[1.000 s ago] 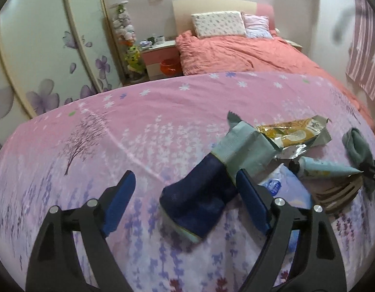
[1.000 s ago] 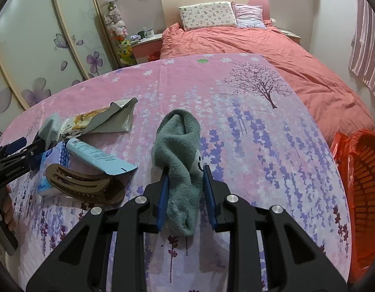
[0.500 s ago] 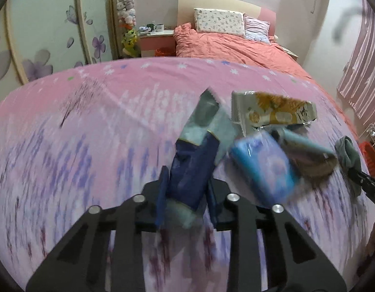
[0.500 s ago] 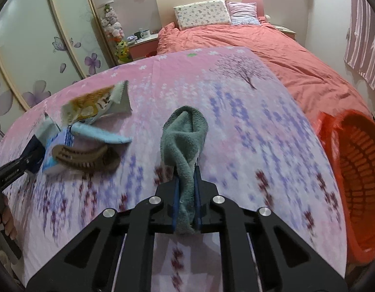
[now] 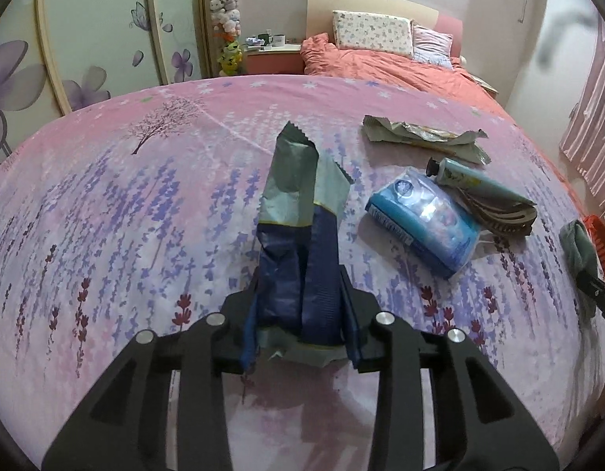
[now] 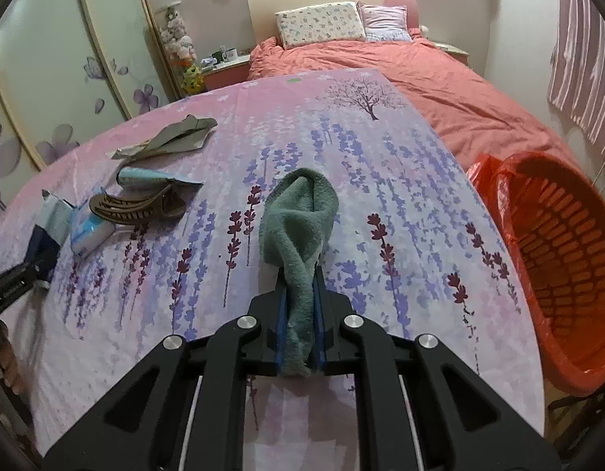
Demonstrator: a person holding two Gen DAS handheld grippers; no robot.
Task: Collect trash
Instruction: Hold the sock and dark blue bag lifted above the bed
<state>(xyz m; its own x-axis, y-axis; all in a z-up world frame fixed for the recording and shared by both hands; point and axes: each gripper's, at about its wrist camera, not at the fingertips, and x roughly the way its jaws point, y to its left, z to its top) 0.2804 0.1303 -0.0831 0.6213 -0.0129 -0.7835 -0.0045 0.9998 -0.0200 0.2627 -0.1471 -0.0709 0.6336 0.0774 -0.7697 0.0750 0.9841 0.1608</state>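
Bedroom; the work surface is a table under a pink floral cloth [image 6: 381, 180], with a bed [image 6: 439, 78] in coral bedding behind it and a flower-printed wardrobe [image 5: 86, 39] to the left.

Left gripper [image 5: 300, 314]: jaws drawn in tight on a blue and silver wrapper [image 5: 298, 227]. The wrapper stands up out of the jaws, its torn silver end uppermost, and appears clear of the cloth. In the right wrist view the same wrapper [image 6: 47, 231] shows at the far left edge.

Right gripper [image 6: 300, 325]: jaws nearly together, clamped on a green sock [image 6: 298, 227]. The sock's lower end is pinched between the blue pads; the rest bulges upward and forward above the cloth. It shows in the left wrist view as well [image 5: 579, 251], at the right edge.

Lying on the cloth, between the two grippers:
- a tissue pack [image 5: 424, 219], blue, flat;
- a hair clip [image 6: 133, 206], brown, touching the tissue pack;
- a tube [image 5: 475, 182], pale blue with a dark cap, lying against the clip;
- a snack bag [image 5: 420, 135], crumpled, silver side showing, just beyond the tube.

An orange basket [image 6: 557, 259] lined with a red bag stands off the table's right edge, below cloth level, just beside the right gripper's side of the table.
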